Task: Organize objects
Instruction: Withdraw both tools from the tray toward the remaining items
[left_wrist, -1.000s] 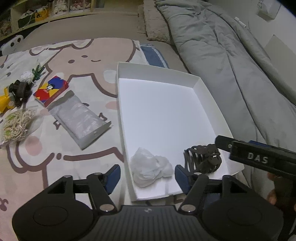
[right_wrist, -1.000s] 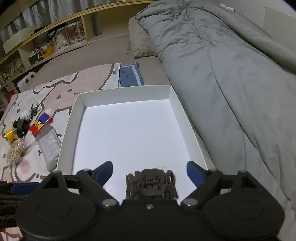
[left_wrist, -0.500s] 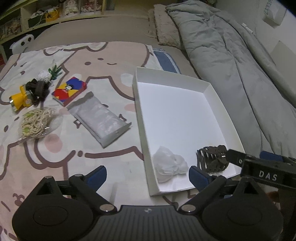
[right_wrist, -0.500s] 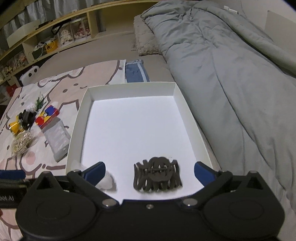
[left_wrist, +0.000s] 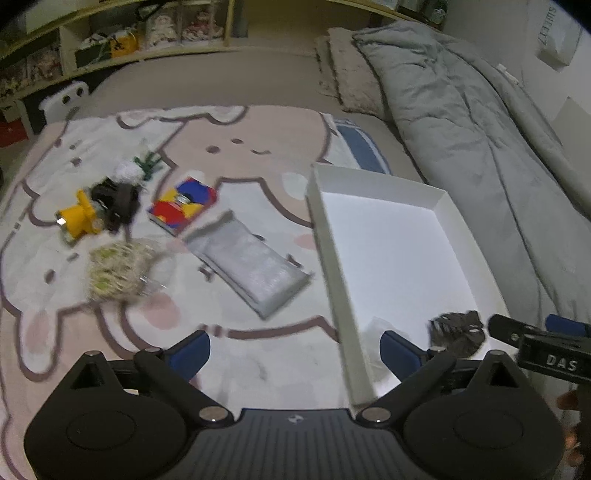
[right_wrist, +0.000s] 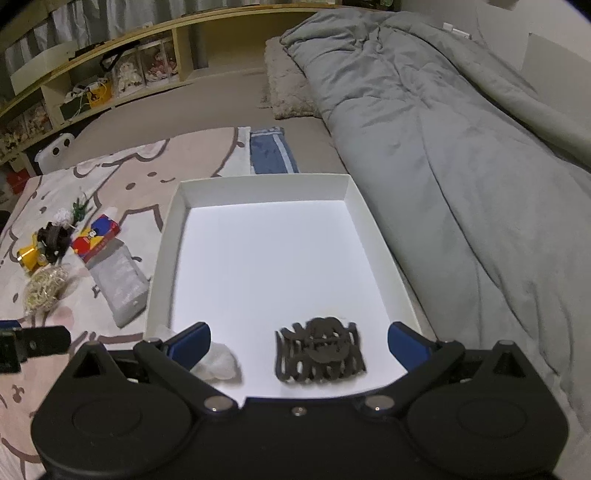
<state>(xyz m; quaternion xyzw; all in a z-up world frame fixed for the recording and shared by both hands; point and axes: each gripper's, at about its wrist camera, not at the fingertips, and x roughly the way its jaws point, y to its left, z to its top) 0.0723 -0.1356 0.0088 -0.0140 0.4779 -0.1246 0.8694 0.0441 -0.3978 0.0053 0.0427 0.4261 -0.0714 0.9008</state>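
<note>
A white box (left_wrist: 332, 258) (right_wrist: 162, 258) lies on a cartoon-print blanket. In its near end rest a dark brown hair claw (left_wrist: 458, 332) (right_wrist: 321, 350) and a crumpled white wad (left_wrist: 376, 328) (right_wrist: 218, 363). My left gripper (left_wrist: 295, 349) hangs over the box's left wall, its jaws opening with nothing between them. My right gripper (right_wrist: 299, 343) is open above the hair claw without touching it. Left of the box lie a grey packet (left_wrist: 251, 266) (right_wrist: 120, 284), a red, blue and yellow box (left_wrist: 183, 206), a bag of rubber bands (left_wrist: 110, 269), a yellow toy (left_wrist: 75, 218) and a black item (left_wrist: 118, 199).
A grey duvet (right_wrist: 461, 184) runs along the right of the box. A blue cloth (right_wrist: 271, 155) lies beyond the box's far end. A white flower with green stem (left_wrist: 136, 168) sits at the far left. Shelves (right_wrist: 110, 81) line the back wall.
Both grippers opened wider and drew back and up. The left one let go of the white wad and shifted left; the right one released the hair claw, which now lies in the box.
</note>
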